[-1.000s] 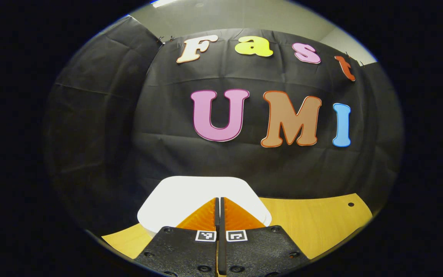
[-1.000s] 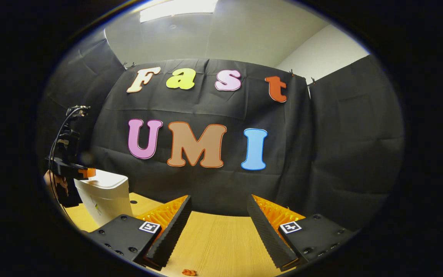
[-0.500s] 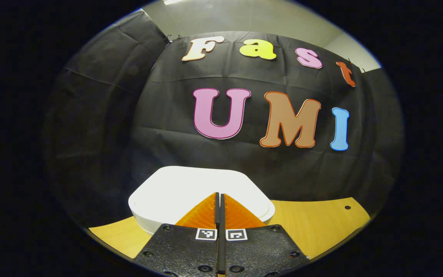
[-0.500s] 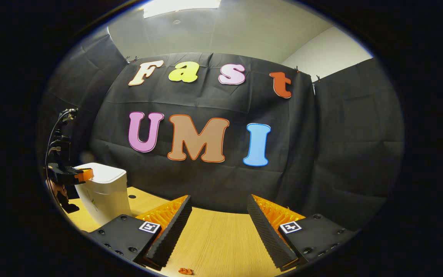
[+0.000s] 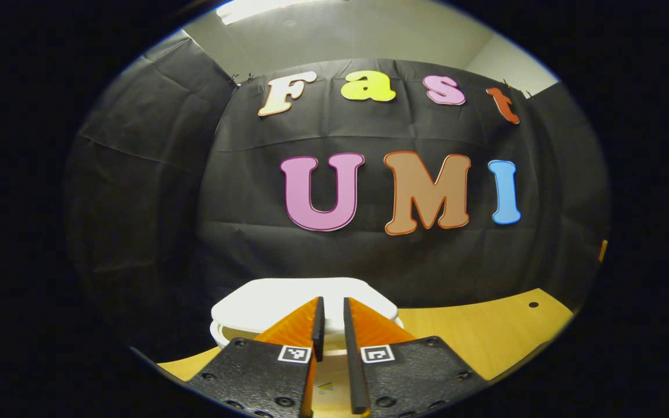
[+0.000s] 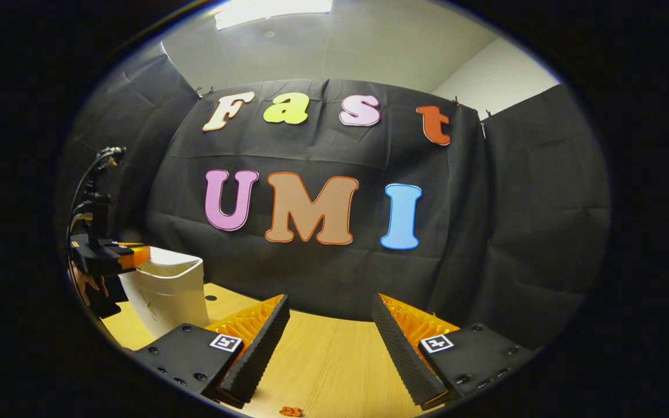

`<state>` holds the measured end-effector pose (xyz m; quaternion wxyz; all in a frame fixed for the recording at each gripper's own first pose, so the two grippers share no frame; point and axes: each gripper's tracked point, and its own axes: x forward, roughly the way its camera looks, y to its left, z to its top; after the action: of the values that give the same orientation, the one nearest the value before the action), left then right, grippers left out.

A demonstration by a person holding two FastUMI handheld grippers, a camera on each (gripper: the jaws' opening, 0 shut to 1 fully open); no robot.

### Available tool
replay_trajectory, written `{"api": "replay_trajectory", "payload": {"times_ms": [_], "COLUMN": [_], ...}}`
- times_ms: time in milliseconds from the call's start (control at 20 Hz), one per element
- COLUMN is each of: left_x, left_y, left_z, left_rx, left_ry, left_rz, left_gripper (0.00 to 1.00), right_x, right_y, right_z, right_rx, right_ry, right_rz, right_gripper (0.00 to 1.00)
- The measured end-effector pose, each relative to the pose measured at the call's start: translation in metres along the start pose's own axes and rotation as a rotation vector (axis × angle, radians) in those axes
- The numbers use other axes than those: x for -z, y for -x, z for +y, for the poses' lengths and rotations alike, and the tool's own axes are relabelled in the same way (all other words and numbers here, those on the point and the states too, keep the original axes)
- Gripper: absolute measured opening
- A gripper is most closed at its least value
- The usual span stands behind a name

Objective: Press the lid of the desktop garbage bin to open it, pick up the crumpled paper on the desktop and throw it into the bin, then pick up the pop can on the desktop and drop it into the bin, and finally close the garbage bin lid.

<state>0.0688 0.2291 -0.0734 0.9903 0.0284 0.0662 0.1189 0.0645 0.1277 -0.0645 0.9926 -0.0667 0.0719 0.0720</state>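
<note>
Black cloth wall (image 6: 514, 232) from 9 to 3 o'clock; ceiling light (image 6: 270, 10) at 12; wooden table (image 6: 328, 360) at 6

The bin (image 6: 166, 290) is set on the counter (image 6: 323, 360) before the wall, with the left claw (image 6: 137, 255) positioned over its lid (image 5: 299, 299).

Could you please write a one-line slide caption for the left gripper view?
Left gripper, fingers slightly parted, poised over the white bin's lid on the wooden desktop.
</note>
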Motion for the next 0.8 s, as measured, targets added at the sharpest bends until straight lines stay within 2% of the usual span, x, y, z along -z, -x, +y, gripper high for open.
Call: {"api": "replay_trajectory", "payload": {"times_ms": [50,200,250,350,450,500,700,750,800], "left_x": [-0.005,-0.015,-0.015,-0.019,-0.023,-0.026,-0.041,-0.043,-0.046], "left_y": [0.003,0.018,0.025,0.037,0.045,0.049,0.062,0.066,0.069], "left_z": [-0.001,-0.006,-0.005,-0.005,-0.007,-0.006,-0.007,-0.007,-0.008], "left_rx": [0.003,0.024,0.022,0.024,0.034,0.034,0.048,0.051,0.055], "left_ry": [0.001,0.012,0.015,0.022,0.014,0.004,-0.002,-0.006,-0.015], "left_rz": [-0.017,-0.047,-0.053,-0.07,-0.089,-0.095,-0.13,-0.138,-0.147], "left_gripper": [0.3,0.42,0.54,0.63,0.84,0.88,0.9,0.9,0.9], "right_x": [0.005,0.021,0.026,0.039,0.057,0.068,0.12,0.133,0.147], "right_y": [-0.002,-0.008,-0.01,-0.012,-0.016,-0.019,-0.025,-0.026,-0.025], "right_z": [0.003,0.013,0.018,0.025,0.034,0.037,0.049,0.052,0.055], "right_rx": [-0.01,-0.038,-0.051,-0.074,-0.101,-0.111,-0.148,-0.158,-0.166], "right_ry": [0.0,0.007,0.01,0.017,0.024,0.028,0.045,0.046,0.052], "right_rz": [0.017,0.059,0.071,0.095,0.134,0.163,0.291,0.323,0.352], "right_gripper": [0.95,0.95,0.95,0.96,0.95,0.96,0.96,1.0,0.96]}}
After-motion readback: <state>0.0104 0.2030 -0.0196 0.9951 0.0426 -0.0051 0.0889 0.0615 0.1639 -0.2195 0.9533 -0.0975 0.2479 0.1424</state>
